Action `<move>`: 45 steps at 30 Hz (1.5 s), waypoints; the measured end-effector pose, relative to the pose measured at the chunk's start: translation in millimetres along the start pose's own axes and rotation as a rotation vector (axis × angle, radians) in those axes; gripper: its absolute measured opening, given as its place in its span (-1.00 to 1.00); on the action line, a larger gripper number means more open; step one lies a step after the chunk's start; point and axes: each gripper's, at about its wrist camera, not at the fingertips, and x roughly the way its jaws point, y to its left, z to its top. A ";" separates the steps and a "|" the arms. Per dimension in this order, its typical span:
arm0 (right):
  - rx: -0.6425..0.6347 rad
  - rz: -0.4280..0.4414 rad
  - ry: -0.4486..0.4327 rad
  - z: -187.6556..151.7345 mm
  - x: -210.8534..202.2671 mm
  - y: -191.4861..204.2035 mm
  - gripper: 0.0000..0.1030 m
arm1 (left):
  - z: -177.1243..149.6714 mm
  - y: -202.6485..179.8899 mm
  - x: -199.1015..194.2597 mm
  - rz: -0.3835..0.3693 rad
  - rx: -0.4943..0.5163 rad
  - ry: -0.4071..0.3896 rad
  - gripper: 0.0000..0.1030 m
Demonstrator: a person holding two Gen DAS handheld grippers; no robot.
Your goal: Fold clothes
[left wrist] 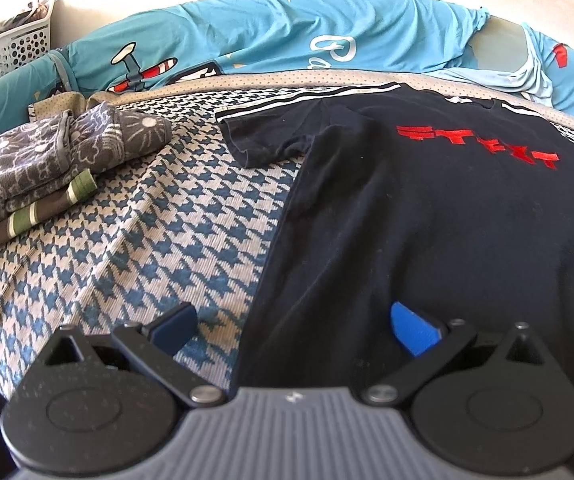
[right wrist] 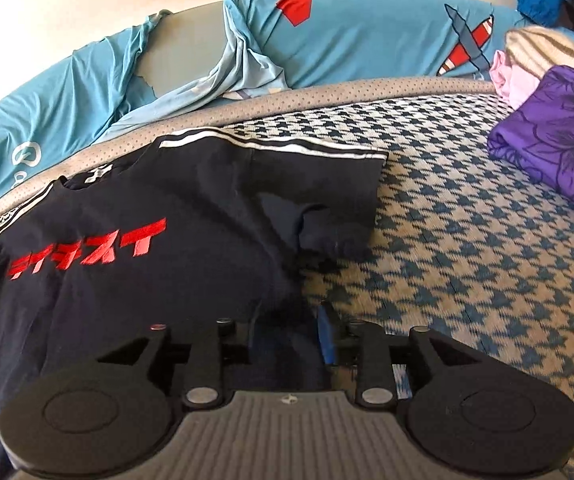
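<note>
Left gripper (left wrist: 293,330): jaws wide apart, nothing between the pads, hovering over the left hem edge of the black tee (left wrist: 427,220). One blue pad sits over the houndstooth mat (left wrist: 147,240), the other over the shirt.

Right gripper (right wrist: 287,340): jaws only partly apart, tee fabric (right wrist: 167,280) bunched in the gap at its right side edge. Left pad is lost against the dark cloth, so I can't tell if the pads are pressing on it or have let go.

Tee lies face up, spread flat on the mat, hem toward the grippers, collar away. Red lettering across the chest, white stripes along the shoulders. Both short sleeves are out to the sides; the right one is a bit rumpled.

Left of the tee, near the mat's far edge: a stack of folded clothes (left wrist: 47,168), grey patterned piece on top, green striped one under it. Right side: a purple floral garment (right wrist: 559,140), pink and striped pieces behind it.

Beyond the mat: teal bedding (left wrist: 287,32) with plane prints. White perforated basket (left wrist: 11,52) in the far left corner.
</note>
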 end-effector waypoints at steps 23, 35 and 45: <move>0.265 0.050 0.028 -52.6 -82.2 -47.9 -0.10 | -8.0 2.7 -21.5 -0.031 -0.003 0.007 1.00; 0.336 0.070 0.034 -93.2 -116.0 -57.3 -0.07 | -8.0 -1.1 -25.7 -0.058 -0.004 -0.002 1.00; 0.246 0.090 0.050 -110.9 -128.2 -35.1 -0.05 | -8.5 -3.5 -29.5 -0.063 0.003 -0.010 1.00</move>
